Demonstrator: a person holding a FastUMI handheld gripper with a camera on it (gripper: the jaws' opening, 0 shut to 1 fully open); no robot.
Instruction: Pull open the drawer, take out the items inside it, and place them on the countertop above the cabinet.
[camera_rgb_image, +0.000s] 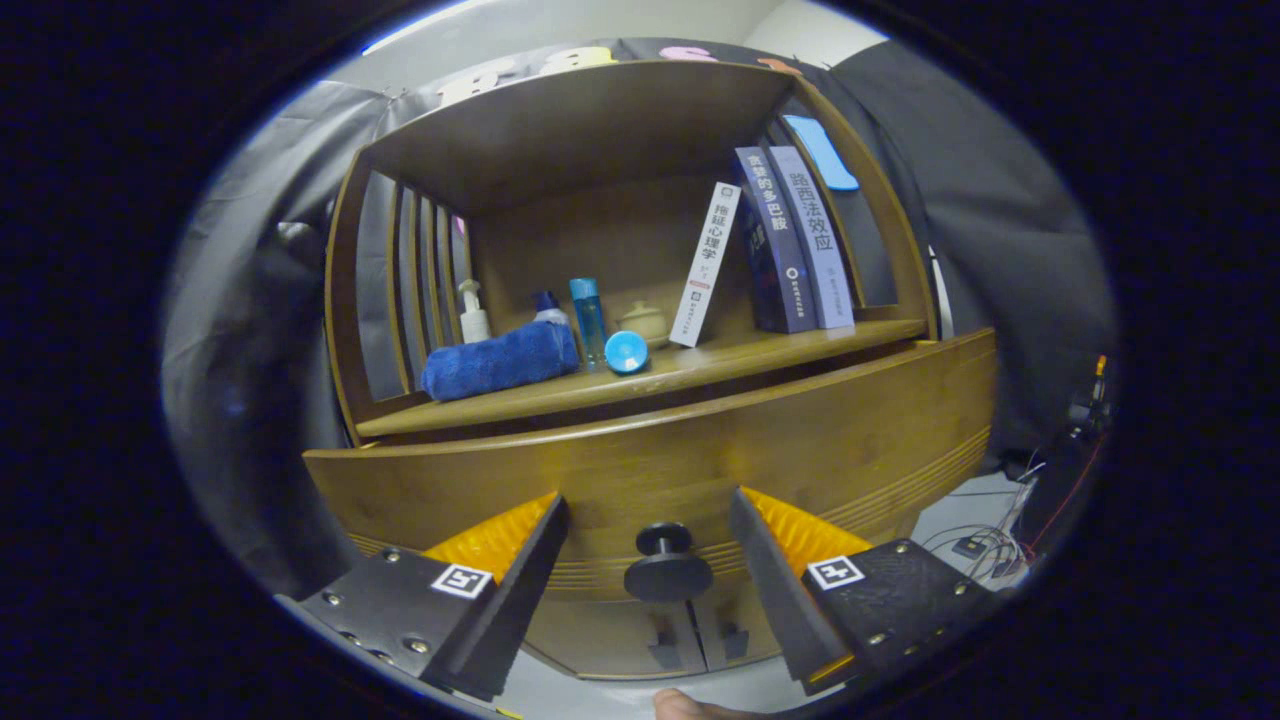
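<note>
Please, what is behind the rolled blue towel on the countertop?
Behind the blue towel stand a pump bottle and a dark-capped bottle; their lower parts are covered.

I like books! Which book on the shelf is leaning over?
The white book, left of the two dark ones, tilts, its top resting on the darker book. That one and the paler book stand straighter. The open claw flanks the drawer knob.
</note>
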